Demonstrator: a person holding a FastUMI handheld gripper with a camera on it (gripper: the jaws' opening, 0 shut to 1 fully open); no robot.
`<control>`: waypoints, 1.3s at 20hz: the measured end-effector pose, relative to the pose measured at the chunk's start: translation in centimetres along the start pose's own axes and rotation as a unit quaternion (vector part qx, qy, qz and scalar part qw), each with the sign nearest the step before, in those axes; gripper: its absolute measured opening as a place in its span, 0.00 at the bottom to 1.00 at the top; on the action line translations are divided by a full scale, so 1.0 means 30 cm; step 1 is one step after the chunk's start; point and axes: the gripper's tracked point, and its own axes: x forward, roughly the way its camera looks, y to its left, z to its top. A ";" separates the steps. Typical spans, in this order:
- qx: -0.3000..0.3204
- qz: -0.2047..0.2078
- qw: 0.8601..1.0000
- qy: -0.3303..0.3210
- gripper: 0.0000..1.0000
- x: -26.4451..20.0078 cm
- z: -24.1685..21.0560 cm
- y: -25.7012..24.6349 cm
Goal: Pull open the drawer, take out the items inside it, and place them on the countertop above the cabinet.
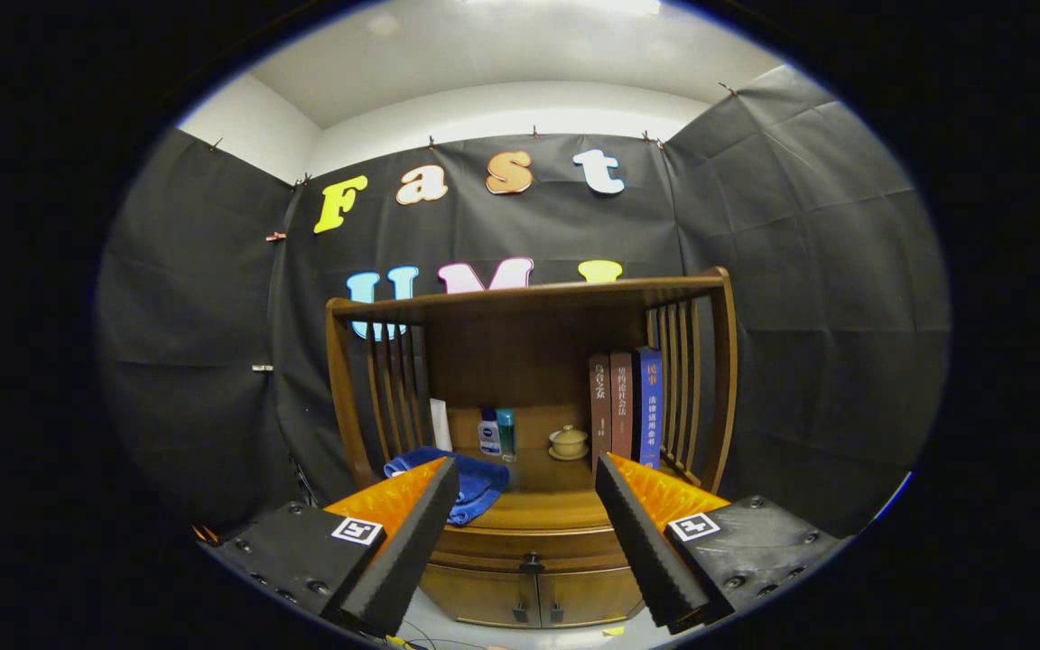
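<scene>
You're basically at square one here. The drawer [531, 549] is shut tight, sitting right under the counter [547, 515] of the wooden cabinet [533, 578], and nothing from inside it has come out yet, so the pull, the grabbing and the placing are all left to do. Can't tell what's in the drawer from here.

Your claw [527, 506] is spread wide and holding nothing, hanging in the air in front of the cabinet, lined up roughly with the small dark knob [531, 563] on the drawer front.

The cabinet is smooth, warm-brown wood with slatted sides on the shelf above the counter. On the counter there's a soft, crumpled blue cloth [475, 483] off to the left, a couple of small plastic bottles [496, 431] toward the back, a little glossy lidded cup [568, 442] and three upright hardback books [626, 406] on the right.
</scene>
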 end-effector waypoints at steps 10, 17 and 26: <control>0.004 -0.002 0.997 0.081 0.99 0.177 -0.414 -0.010; 0.012 -0.017 0.989 0.147 0.99 0.297 -0.725 -0.022; 0.016 -0.043 0.978 0.205 0.96 0.453 -1.014 -0.060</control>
